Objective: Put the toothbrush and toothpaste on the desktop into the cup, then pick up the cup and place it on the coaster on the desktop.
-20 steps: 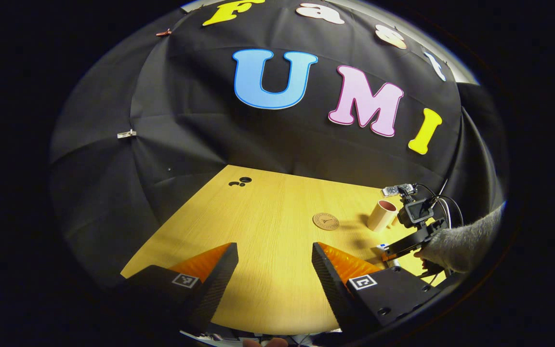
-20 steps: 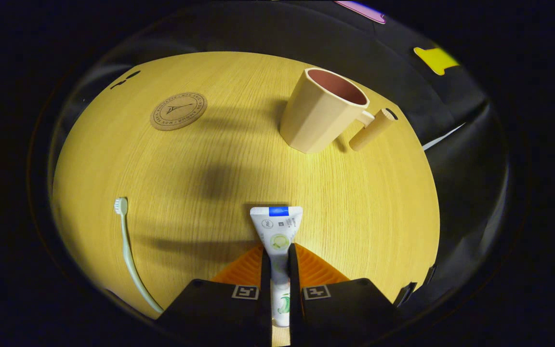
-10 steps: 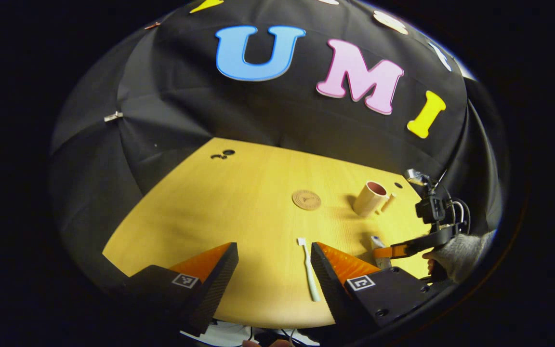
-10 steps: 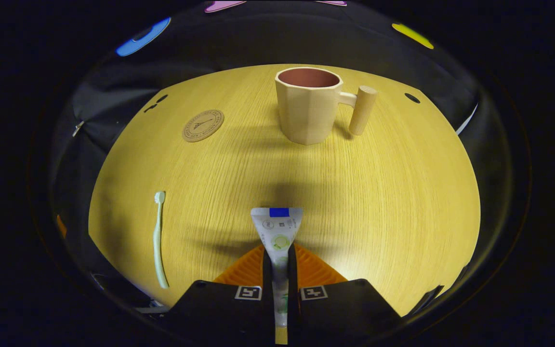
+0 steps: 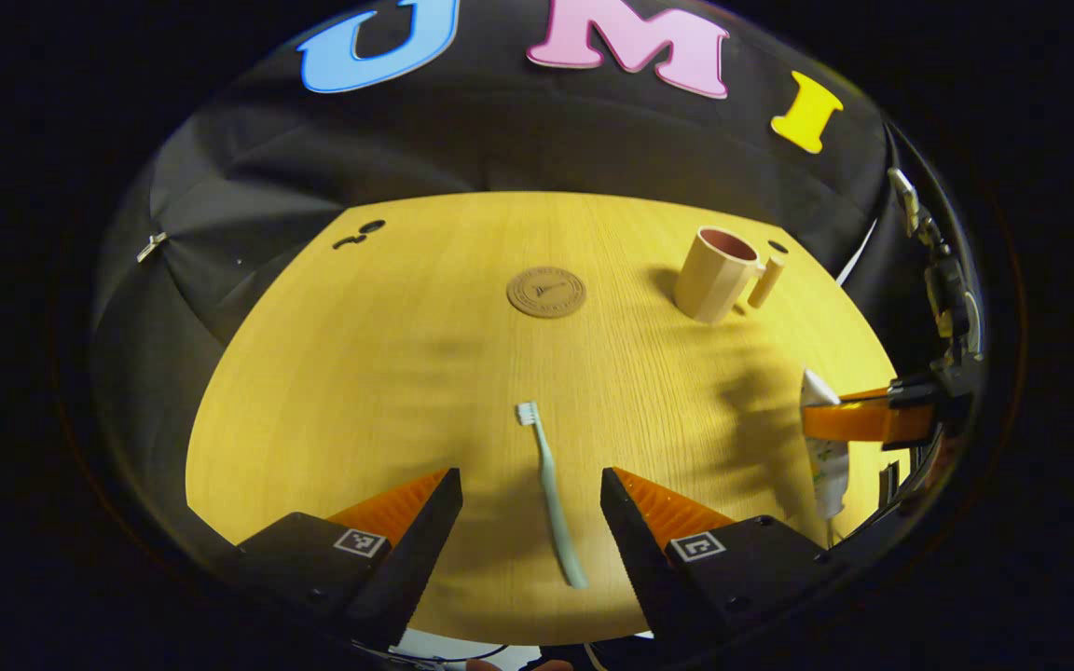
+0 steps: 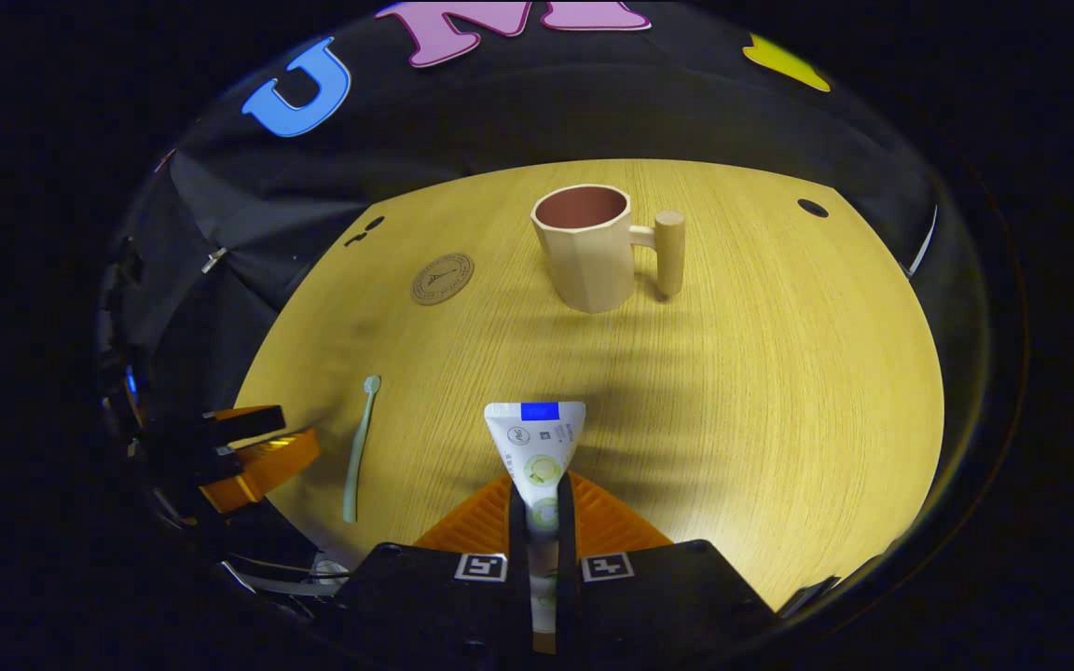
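My right gripper (image 6: 537, 494) is shut on the white toothpaste tube (image 6: 537, 443), held above the wooden desktop (image 6: 733, 373) with its flat end pointing forward. The beige cup (image 6: 588, 247) with a peg handle stands upright beyond it. A pale green toothbrush (image 5: 551, 489) lies flat on the desktop, between the fingers of my open left gripper (image 5: 530, 489), which hovers over it. The round brown coaster (image 5: 546, 292) lies farther on, left of the cup (image 5: 719, 272). In the left gripper view the right gripper (image 5: 859, 419) holds the tube (image 5: 824, 447) at the right edge.
Black cloth walls close in the desktop (image 5: 360, 373) at the back and sides. Small dark holes (image 5: 362, 231) mark its far left corner and another hole (image 6: 813, 207) sits at the far right. The left gripper (image 6: 248, 452) shows at the left of the right gripper view.
My left gripper tilted down and moved over the toothbrush, which now lies between its fingers. My right gripper lifted and drew back with the tube; the cup looks farther off.
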Available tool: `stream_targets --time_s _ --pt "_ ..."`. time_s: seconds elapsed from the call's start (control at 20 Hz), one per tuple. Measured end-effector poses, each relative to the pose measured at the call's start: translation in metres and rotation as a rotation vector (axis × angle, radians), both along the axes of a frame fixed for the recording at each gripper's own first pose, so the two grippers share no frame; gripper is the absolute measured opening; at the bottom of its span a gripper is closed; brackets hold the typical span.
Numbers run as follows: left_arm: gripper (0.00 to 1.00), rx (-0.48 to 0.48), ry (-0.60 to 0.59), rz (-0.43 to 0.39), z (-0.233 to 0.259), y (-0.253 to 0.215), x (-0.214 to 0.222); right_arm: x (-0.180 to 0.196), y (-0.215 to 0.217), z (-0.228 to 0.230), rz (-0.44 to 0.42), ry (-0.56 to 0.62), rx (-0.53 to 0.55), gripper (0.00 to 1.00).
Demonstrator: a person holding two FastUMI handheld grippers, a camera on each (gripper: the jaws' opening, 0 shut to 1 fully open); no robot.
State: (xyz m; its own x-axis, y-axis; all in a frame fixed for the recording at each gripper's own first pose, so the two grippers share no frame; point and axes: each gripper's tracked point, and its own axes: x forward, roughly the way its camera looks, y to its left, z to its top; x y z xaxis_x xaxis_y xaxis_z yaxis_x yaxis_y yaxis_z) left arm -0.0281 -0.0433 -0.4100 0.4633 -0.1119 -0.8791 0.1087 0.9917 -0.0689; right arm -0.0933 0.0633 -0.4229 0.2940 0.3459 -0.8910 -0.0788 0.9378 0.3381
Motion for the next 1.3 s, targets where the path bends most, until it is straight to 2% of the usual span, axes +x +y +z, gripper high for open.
stream_targets --time_s 0.4,0.65,0.75,0.95,1.1,1.15,1.2,1.3 --pt "0.93 0.059 0.119 0.044 -0.046 -0.009 0.015 0.002 -0.033 0.009 -0.008 -0.007 0.052 0.14" --pt "0.91 0.106 0.171 0.011 -0.063 -0.011 0.012 0.008 -0.049 -0.001 -0.027 0.007 0.062 0.14" --pt "0.86 0.106 0.176 -0.001 -0.064 -0.015 0.014 0.011 -0.051 -0.002 -0.034 0.009 0.069 0.14" --pt "0.82 0.074 0.19 0.004 -0.069 -0.022 0.013 0.011 -0.054 -0.006 -0.039 0.015 0.074 0.14" --pt "0.53 0.059 0.202 -0.002 -0.068 -0.03 0.012 0.012 -0.055 -0.006 -0.047 0.016 0.08 0.14" --pt "0.41 0.065 0.203 -0.01 -0.07 -0.032 0.012 0.012 -0.055 -0.007 -0.051 0.017 0.083 0.14" --pt "0.22 0.074 0.203 -0.018 -0.074 -0.033 0.013 0.012 -0.056 -0.007 -0.057 0.018 0.085 0.14" --pt "0.12 0.08 0.208 -0.03 -0.069 -0.034 0.012 0.01 -0.056 -0.009 -0.06 0.025 0.085 0.14"
